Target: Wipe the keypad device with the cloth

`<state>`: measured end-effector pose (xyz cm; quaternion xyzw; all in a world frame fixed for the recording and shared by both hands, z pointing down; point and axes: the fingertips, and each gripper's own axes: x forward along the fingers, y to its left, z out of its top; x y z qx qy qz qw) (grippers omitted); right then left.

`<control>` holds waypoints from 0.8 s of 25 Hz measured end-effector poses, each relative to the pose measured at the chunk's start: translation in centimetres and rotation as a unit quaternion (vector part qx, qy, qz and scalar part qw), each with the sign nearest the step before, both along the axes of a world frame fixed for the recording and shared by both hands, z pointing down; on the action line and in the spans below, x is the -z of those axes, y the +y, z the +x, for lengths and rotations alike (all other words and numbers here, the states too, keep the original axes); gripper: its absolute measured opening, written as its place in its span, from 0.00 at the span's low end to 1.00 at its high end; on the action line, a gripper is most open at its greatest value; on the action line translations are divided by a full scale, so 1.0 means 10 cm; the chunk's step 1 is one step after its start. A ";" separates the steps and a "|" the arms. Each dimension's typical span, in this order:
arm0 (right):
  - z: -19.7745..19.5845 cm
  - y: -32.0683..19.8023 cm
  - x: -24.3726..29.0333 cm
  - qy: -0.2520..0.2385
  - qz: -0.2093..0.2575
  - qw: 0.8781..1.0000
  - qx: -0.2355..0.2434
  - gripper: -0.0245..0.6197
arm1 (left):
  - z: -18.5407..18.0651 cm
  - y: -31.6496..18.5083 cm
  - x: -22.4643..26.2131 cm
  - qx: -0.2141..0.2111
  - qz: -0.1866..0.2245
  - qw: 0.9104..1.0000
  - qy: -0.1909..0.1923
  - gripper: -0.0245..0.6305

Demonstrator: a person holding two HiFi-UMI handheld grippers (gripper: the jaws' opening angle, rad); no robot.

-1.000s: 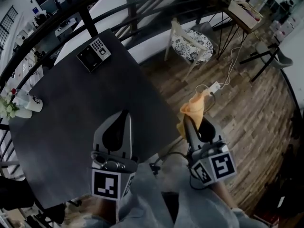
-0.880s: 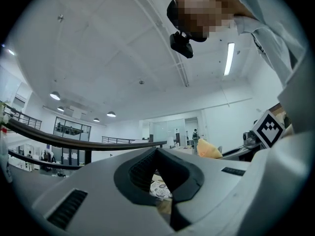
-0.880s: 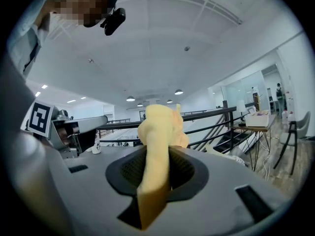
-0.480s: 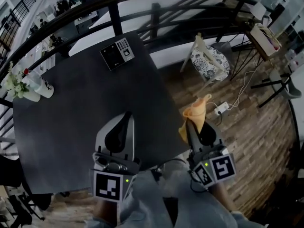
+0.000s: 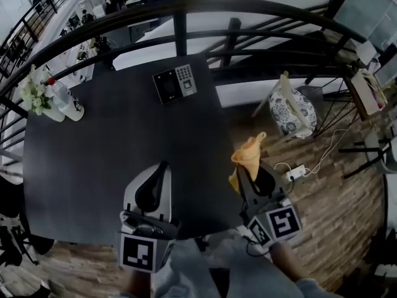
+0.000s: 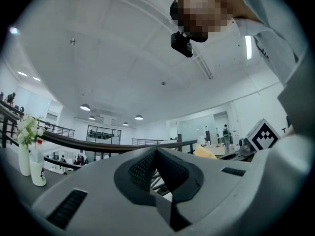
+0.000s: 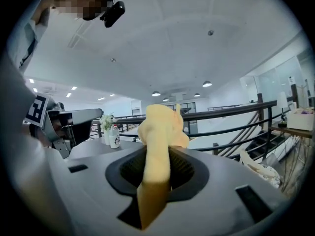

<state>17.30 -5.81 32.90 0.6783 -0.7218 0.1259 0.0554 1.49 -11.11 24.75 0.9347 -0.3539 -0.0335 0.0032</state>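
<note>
Wood floor point(image 5: 347, 228) out at three o'clock, a black railing point(image 5: 186, 8) sweeping across twelve, and a big dark table point(image 5: 99, 166) filling the left of the head view.

Down at six o'clock sit both tools. The left gripper point(image 5: 163, 165) hangs over the table's near edge. In its own view the left gripper point(image 6: 157, 154) has its jaws pressed together with nothing between them. The right gripper point(image 5: 244, 168), off the table's edge at about four o'clock, is clamped on the cloth point(image 5: 247, 154).

The keypad device point(image 5: 175, 83) lies flat at the table's far edge, around twelve o'clock, well apart from both grippers. It looks like a rigid, light slab that could skid on the smooth top, so I'd steady it by a bare side edge, off the buttons.

In the right gripper view the yellow cloth point(image 7: 160, 127) is soft and floppy, bunched up and pinched at its middle, with a free tuft above for wiping.

Now containers, at ten o'clock. A vase point(image 5: 46, 104) holds white flowers point(image 5: 34, 85), and just beside it stands a white bottle point(image 5: 73, 107). What's inside the bottle I can't tell.
</note>
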 end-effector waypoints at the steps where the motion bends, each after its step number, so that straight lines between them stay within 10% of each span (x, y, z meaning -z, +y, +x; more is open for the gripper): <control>1: 0.01 -0.07 -0.02 0.001 -0.002 1.000 0.010 0.20 | 0.00 -0.03 -0.01 0.009 -0.001 1.000 0.000 0.05; 20: 0.03 -1.50 -0.31 0.018 0.004 0.989 0.144 0.20 | -0.11 -0.37 -0.40 0.115 -0.023 0.993 -0.033 0.05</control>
